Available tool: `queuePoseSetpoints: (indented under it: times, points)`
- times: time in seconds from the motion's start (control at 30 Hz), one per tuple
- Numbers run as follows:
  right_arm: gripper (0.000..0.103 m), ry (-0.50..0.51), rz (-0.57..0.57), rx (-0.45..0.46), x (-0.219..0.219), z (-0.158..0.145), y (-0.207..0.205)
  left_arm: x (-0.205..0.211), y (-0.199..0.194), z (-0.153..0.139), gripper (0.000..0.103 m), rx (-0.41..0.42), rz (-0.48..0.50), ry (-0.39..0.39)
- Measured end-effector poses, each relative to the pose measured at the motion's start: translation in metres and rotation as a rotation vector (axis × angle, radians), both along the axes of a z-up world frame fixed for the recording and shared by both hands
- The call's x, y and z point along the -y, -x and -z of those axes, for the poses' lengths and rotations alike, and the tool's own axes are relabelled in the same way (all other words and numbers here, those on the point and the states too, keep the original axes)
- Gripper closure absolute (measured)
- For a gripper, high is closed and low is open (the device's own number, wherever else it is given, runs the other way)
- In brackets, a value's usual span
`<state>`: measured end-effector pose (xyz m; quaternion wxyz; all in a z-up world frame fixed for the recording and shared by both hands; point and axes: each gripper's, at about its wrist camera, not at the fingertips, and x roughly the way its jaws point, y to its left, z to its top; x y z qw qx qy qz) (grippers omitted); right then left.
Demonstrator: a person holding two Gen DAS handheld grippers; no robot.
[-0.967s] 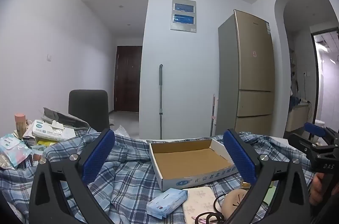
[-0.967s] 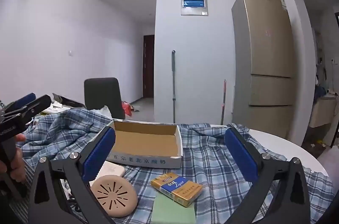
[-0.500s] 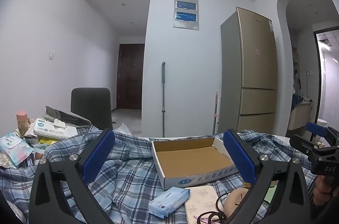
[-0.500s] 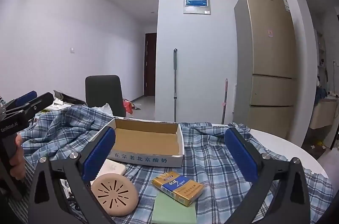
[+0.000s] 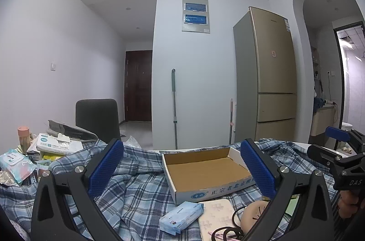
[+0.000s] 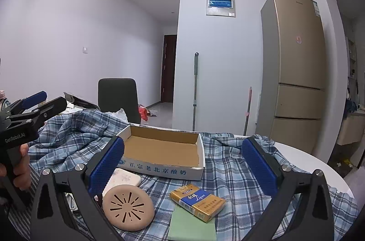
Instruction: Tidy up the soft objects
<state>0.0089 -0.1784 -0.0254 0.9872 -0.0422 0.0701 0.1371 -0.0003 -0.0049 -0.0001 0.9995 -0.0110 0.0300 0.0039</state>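
Observation:
An empty shallow cardboard box (image 5: 205, 169) (image 6: 163, 151) sits on a blue plaid cloth (image 5: 134, 190) (image 6: 228, 174) that covers the table. In front of the box lie a blue tissue pack (image 5: 181, 217), a pale pink flat pad (image 5: 216, 216) (image 6: 124, 177), a round beige disc (image 6: 127, 206), a gold-and-blue packet (image 6: 197, 198) and a green sheet (image 6: 191, 226). My left gripper (image 5: 182, 165) is open above the cloth with nothing between its fingers. My right gripper (image 6: 182, 163) is open too, held over the packet and the disc.
Tissue packs and wipes (image 5: 57, 146) are piled at the table's left edge beside a pink cup (image 5: 24, 133). A dark chair (image 5: 98, 117) stands behind the table. A black cable (image 5: 225, 233) lies near the pad. A fridge (image 6: 294, 76) and mop handles stand by the far wall.
Both grippers have tilted upward a little, so the table sits lower in each view. Nothing on the table has moved, and both grippers stay open.

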Motion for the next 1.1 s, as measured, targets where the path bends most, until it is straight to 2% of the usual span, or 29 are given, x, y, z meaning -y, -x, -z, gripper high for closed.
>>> queuePoseSetpoints:
  times: [0.67, 1.1]
  points:
    - [0.000, -0.014, 0.005, 0.008, 0.0069, -0.0013, 0.0024, -0.0064, -0.0002, 0.0011, 0.000, 0.012, -0.004, 0.026]
    - [0.000, -0.015, 0.013, -0.008, 0.0098, -0.0003, -0.0018, -0.0033, 0.0023, 0.0015, 0.000, 0.015, -0.010, 0.015]
